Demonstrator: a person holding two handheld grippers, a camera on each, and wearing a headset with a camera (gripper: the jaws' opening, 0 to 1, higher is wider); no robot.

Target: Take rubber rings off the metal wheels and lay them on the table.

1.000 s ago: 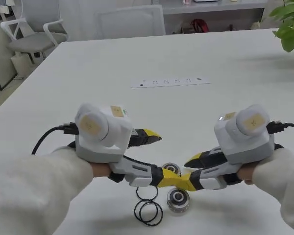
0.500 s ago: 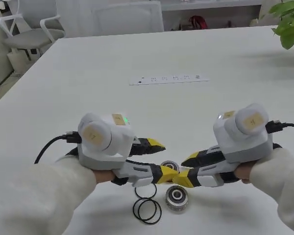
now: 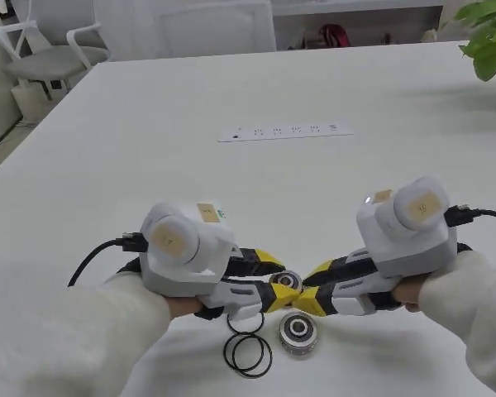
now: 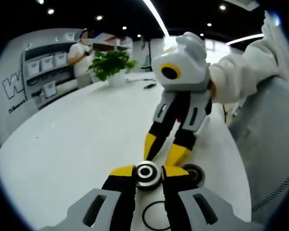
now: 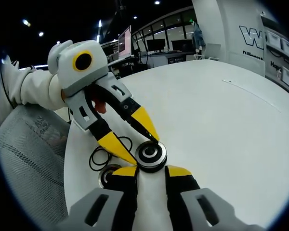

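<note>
Left gripper [image 3: 277, 279] is clamped on a metal wheel [image 3: 286, 281]. Right gripper [image 3: 307, 285] has its tips right up against it, but can't tell if it's actually gripping. Second wheel [image 3: 298, 331] and loose rubber rings [image 3: 248, 354] sit on the table [image 3: 314, 190] nearby.

Office, white table [image 3: 231, 83], swivel chair [image 3: 45, 56], shelving [image 4: 43, 65]

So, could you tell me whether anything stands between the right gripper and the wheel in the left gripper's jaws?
Nothing visible does. The jaws of the right gripper reach up to the metal wheel held by the left gripper. The second wheel and the loose rubber rings lie on the table nearer the person, outside that line.
</note>
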